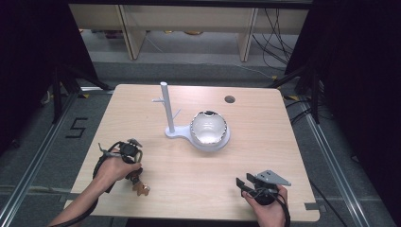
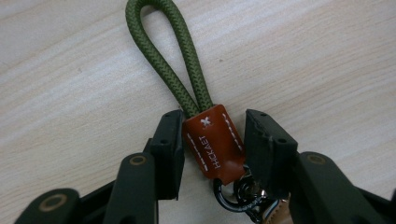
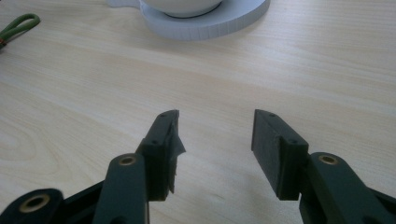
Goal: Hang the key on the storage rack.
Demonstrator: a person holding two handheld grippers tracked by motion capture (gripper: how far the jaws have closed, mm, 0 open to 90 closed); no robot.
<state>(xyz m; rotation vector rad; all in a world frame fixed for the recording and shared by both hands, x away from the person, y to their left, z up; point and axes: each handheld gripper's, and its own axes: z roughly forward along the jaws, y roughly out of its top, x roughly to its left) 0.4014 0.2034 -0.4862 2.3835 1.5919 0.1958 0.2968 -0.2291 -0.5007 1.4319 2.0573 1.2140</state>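
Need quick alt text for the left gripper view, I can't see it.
A brown leather keychain tab with a green cord loop lies on the wooden table between the open left tool, a dark metal clasp at its near end.

A lab: black curtains (image 1: pixel 28 56), loose cables (image 1: pixel 276 33), numbered floor (image 1: pixel 77 127)

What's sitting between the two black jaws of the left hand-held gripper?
A keychain: its brown leather tab lies between the open jaws, green cord loop reaching beyond, in the left gripper view.
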